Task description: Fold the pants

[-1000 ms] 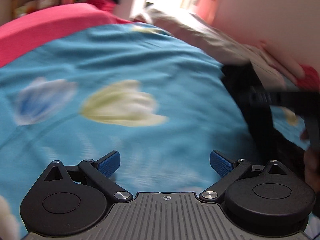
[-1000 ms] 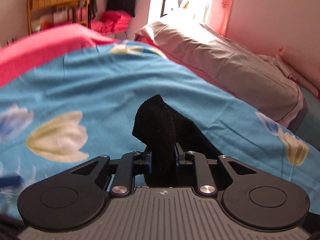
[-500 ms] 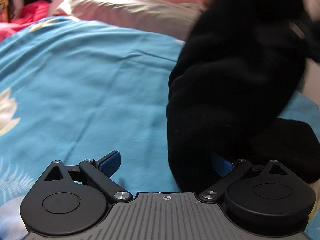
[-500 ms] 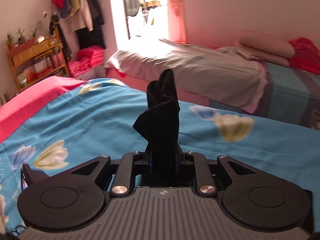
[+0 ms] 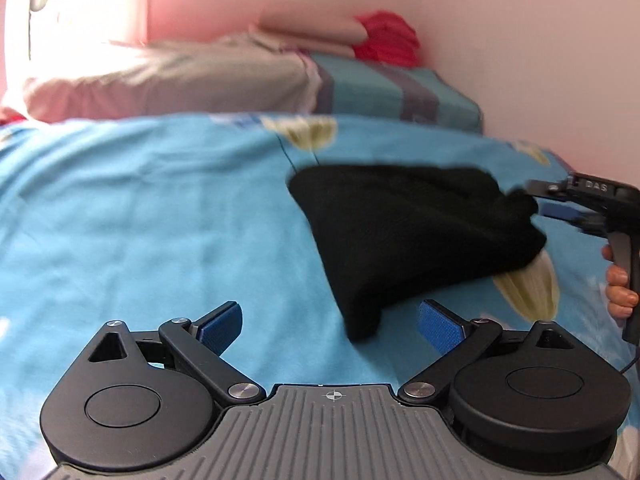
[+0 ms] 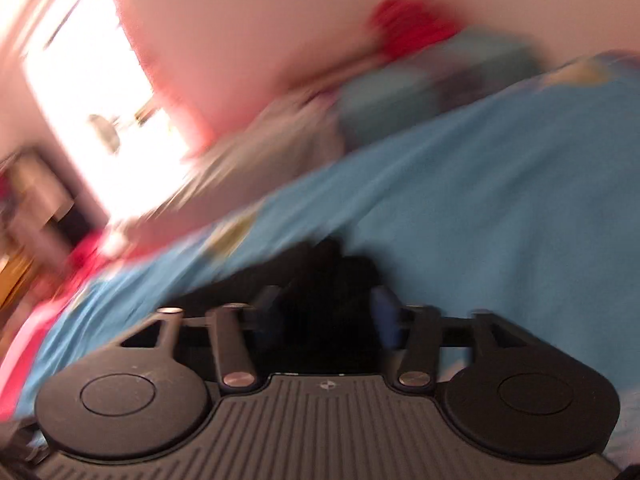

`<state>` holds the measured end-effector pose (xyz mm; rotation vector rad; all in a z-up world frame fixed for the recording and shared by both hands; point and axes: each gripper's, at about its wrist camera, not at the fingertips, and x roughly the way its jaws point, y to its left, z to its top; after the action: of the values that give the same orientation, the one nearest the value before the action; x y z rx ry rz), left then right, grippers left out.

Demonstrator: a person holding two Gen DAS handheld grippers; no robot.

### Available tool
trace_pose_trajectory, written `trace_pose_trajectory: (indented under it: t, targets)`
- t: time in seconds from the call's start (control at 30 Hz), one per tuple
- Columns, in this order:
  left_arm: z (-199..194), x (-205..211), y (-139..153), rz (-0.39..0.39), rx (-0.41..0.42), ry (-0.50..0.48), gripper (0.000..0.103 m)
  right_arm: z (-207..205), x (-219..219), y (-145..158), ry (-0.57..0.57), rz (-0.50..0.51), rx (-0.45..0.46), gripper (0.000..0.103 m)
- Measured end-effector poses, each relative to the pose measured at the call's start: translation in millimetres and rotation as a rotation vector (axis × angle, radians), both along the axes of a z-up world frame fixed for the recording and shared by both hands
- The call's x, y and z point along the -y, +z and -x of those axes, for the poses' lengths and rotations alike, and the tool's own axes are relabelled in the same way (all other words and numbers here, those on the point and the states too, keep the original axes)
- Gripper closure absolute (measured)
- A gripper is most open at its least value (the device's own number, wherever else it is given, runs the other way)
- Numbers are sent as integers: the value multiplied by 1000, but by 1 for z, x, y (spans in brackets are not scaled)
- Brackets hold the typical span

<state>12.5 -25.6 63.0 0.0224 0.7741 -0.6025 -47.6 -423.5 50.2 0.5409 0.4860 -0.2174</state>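
The black pants (image 5: 400,232) lie bunched in a rough wedge on the blue flowered bedspread (image 5: 160,220). My left gripper (image 5: 328,320) is open just in front of them. The wedge's near tip reaches between its blue pads (image 5: 220,322) without being pressed. My right gripper (image 5: 560,204) is at the pants' right end, held by a hand (image 5: 620,284). In the blurred, tilted right wrist view, the right gripper (image 6: 326,308) has its jaws opening. Black cloth of the pants (image 6: 332,276) sits loosely between its pads.
Behind the bedspread stands a second bed with a grey blanket (image 5: 160,80) and a teal striped cover (image 5: 392,92). Red folded clothes (image 5: 388,40) are stacked on it against the pink wall. A bright window (image 6: 100,100) is at the left.
The right gripper swung the hanging pants across and down onto the bedspread, rolling as it went, and its jaws have parted. The left gripper turned right and stayed open.
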Motion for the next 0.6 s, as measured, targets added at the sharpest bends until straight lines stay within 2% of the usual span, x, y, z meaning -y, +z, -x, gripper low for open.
trace_pose_trajectory:
  t: [0.07, 0.17, 0.27, 0.37, 0.4, 0.43, 0.47, 0.5, 0.57, 0.6]
  targets:
    - [-9, 1, 15, 18, 24, 35, 0, 0, -3, 13, -56, 107, 15, 34]
    - [-33, 21, 28, -13, 47, 130, 0, -18, -28, 18, 29, 189, -17, 34]
    - [-61, 47, 20, -18, 8, 183, 0, -38, -56, 13, 72, 323, -47, 30]
    - [-81, 71, -5, -51, -80, 166, 0, -61, -52, 4, 47, 304, -91, 31]
    - [-82, 77, -15, -61, -98, 152, 0, -69, -46, -1, 31, 283, -116, 44]
    - [-79, 80, -24, -69, -100, 145, 0, -73, -49, -5, 32, 277, -142, 72]
    - [-74, 80, -30, -70, -90, 141, 0, -80, -53, -10, 67, 280, -172, 81]
    - [-67, 79, -33, -69, -71, 140, 0, -84, -60, -17, 121, 314, -198, 82]
    - [-59, 76, -35, -66, -38, 132, 0, -88, -73, -21, 141, 483, -214, 91]
    - [-58, 75, -35, -60, -37, 134, 0, -94, -64, -20, 103, 455, -217, 91]
